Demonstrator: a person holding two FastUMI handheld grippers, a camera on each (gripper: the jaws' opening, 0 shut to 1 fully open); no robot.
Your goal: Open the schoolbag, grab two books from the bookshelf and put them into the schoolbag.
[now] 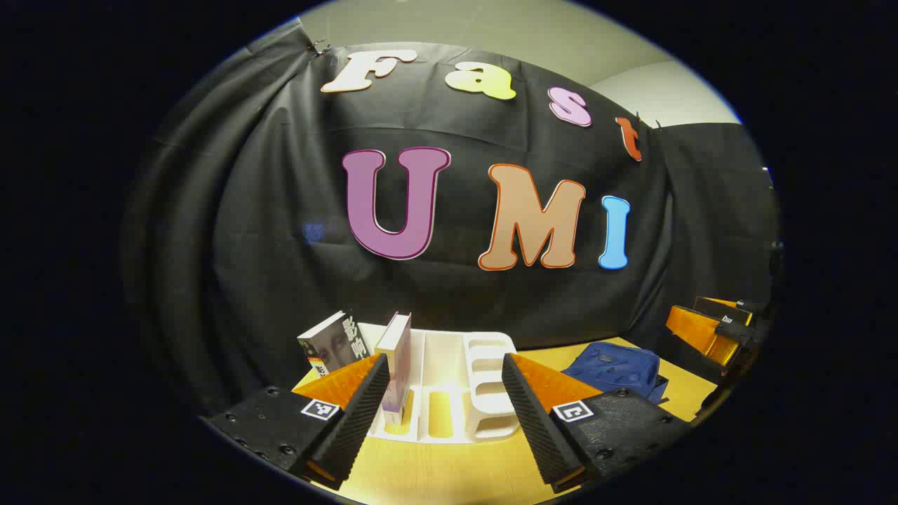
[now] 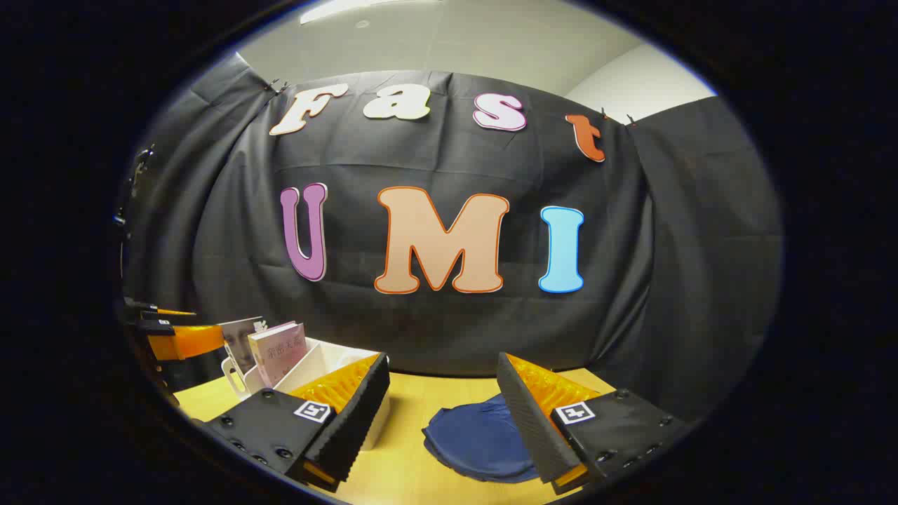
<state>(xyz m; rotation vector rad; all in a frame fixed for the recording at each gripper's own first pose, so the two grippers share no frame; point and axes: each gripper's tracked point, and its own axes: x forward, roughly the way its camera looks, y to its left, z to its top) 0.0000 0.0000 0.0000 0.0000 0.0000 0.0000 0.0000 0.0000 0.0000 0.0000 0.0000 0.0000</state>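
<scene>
Wooden table [image 1: 435,477], white bookshelf [image 1: 484,393], blue schoolbag [image 2: 477,442], open tongs [image 1: 445,414]

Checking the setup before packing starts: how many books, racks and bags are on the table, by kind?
Books: 2, grey-covered book and pale pink book
White bookshelf: 1
Blue schoolbag: 1
Total: 4

My left gripper [image 1: 445,393] open, facing the bookshelf [image 1: 463,379].
Two books [image 1: 396,361] upright in it; schoolbag [image 1: 614,368] on counter [image 1: 435,473].

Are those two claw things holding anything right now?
No. The left gripper and right gripper are both open with nothing between their fingers.
</scene>
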